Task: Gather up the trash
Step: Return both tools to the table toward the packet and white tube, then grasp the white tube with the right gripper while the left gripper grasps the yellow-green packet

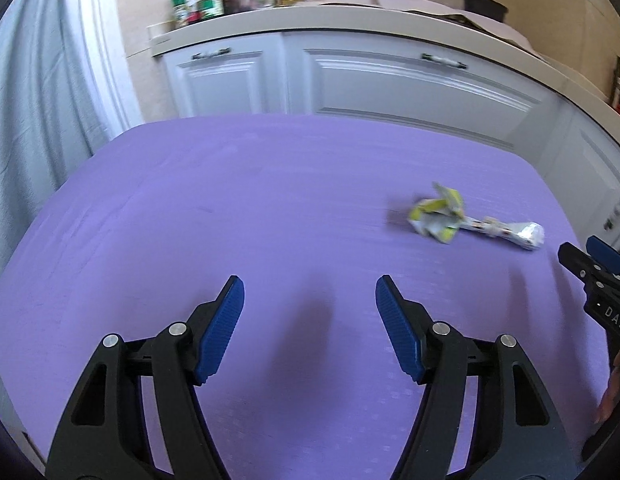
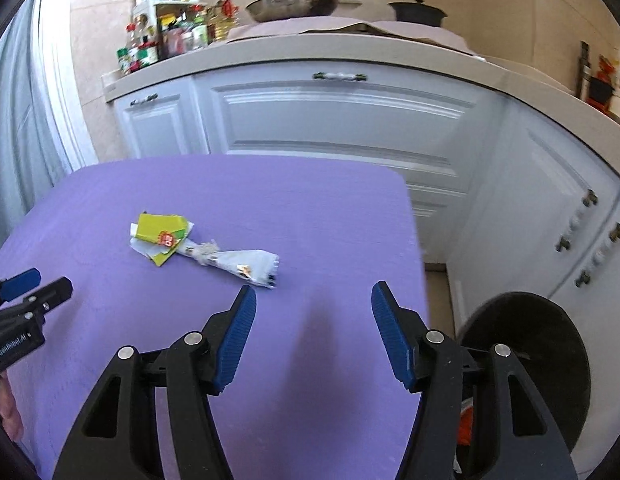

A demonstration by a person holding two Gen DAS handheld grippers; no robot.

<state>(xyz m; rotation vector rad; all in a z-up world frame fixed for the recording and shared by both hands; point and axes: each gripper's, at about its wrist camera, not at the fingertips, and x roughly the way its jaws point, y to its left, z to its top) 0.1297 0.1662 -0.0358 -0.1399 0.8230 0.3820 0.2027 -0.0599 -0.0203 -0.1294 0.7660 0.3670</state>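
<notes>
Purple surface [image 1: 237, 200] lies bare across its left and centre. Left gripper [image 1: 310, 316]: fingers parted, empty. Crumpled yellow-green and white wrappers [image 2: 201, 250] lie right of centre, touching each other. Right gripper [image 2: 313, 326]: fingers parted, empty. Dark bin [image 2: 550, 344] stands past the right edge, contents partly hidden.

"GenRobot.AI" on left gripper [image 2: 31, 290]; "DAS" (cut off) on right gripper [image 1: 592, 260].
</notes>
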